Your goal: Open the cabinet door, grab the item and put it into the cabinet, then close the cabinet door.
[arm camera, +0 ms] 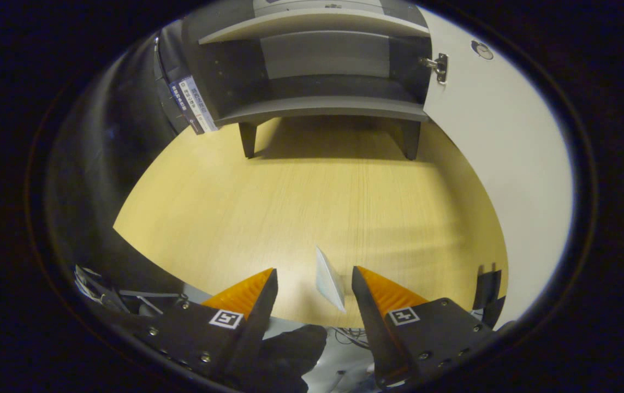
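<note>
A dark grey cabinet (317, 103) stands on short legs at the far end of the wooden table (301, 207). Its white door (497, 142) is swung open to the right, and the shelves inside look bare. A small, thin, pale item (329, 281) stands on edge at the table's near edge. It sits between my fingers, closer to the right one. My gripper (314, 269) is open, low over the near edge, with neither finger pressing on the item.
The open door runs along the table's right side, its hinge (440, 66) at the cabinet's right wall. A labelled strip (194, 103) hangs at the cabinet's left side. A dark bracket (487, 289) sits at the table's near right corner. Cables (99, 292) lie below the near left edge.
</note>
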Demonstrator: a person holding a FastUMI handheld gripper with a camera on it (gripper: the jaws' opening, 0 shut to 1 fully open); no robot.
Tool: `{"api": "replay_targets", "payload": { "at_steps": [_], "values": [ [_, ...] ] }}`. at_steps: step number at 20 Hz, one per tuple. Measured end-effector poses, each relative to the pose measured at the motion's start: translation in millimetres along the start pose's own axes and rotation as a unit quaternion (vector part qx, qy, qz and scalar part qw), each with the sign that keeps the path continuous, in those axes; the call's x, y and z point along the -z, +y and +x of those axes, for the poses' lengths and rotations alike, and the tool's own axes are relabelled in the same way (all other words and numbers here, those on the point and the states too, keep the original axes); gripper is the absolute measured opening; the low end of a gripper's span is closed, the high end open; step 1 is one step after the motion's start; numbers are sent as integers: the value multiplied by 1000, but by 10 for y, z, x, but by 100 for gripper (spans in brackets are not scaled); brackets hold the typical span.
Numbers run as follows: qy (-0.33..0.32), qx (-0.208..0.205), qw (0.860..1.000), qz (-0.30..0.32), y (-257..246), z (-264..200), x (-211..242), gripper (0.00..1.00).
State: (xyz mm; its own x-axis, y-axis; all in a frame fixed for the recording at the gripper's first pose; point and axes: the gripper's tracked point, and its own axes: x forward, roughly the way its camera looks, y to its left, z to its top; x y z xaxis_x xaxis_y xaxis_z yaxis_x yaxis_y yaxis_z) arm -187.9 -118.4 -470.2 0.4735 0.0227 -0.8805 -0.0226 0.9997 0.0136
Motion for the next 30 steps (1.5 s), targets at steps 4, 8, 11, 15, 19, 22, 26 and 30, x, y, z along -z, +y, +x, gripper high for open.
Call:
{"api": "replay_targets", "payload": {
  "at_steps": [4,8,11,15,19,22,26,30],
  "values": [
    [10,-1,1000,15,-28,201,46,69],
    [12,-4,999,31,-66,171,-103,57],
    [12,0,999,41,-57,342,-1,30],
    [18,3,999,34,-42,329,-6,18],
    [16,15,999,41,-48,101,-198,18],
    [1,16,998,58,-15,-264,-545,18],
    [-48,13,997,51,-7,-812,-1286,18],
    [-95,-3,994,52,110,-1311,-1985,18]
  ]
}}
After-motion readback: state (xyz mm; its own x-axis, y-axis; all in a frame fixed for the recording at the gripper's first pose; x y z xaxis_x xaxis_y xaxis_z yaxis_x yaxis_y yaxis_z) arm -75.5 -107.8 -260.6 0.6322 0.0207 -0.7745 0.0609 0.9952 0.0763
